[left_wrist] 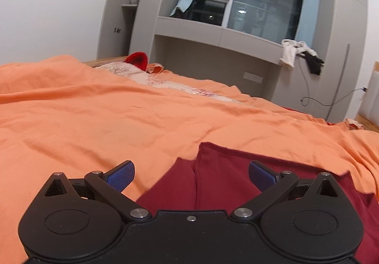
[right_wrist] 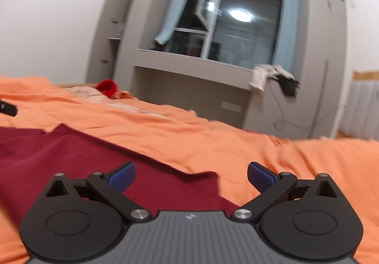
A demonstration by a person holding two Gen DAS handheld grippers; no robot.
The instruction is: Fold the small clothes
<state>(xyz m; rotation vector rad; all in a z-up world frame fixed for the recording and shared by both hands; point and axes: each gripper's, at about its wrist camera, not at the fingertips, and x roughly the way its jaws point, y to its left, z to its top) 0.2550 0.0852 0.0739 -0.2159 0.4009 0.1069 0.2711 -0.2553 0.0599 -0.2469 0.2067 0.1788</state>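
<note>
A dark red garment (left_wrist: 220,176) lies flat on the orange bed sheet (left_wrist: 94,121). My left gripper (left_wrist: 191,175) is open and empty, its blue pads (left_wrist: 120,177) spread above the garment's left part with a fold seam between them. In the right wrist view the same dark red garment (right_wrist: 83,159) spreads to the left. My right gripper (right_wrist: 191,176) is open and empty over the garment's right corner. The view is blurred. A black piece of the left gripper (right_wrist: 8,108) shows at the left edge.
The orange sheet (right_wrist: 260,152) covers the bed. A red item (left_wrist: 137,60) and a patterned pillow (left_wrist: 165,81) lie at the far end. Grey cabinets and a window (left_wrist: 255,3) stand behind. Clothes (left_wrist: 300,55) hang off the ledge, with a cable (left_wrist: 331,100) below.
</note>
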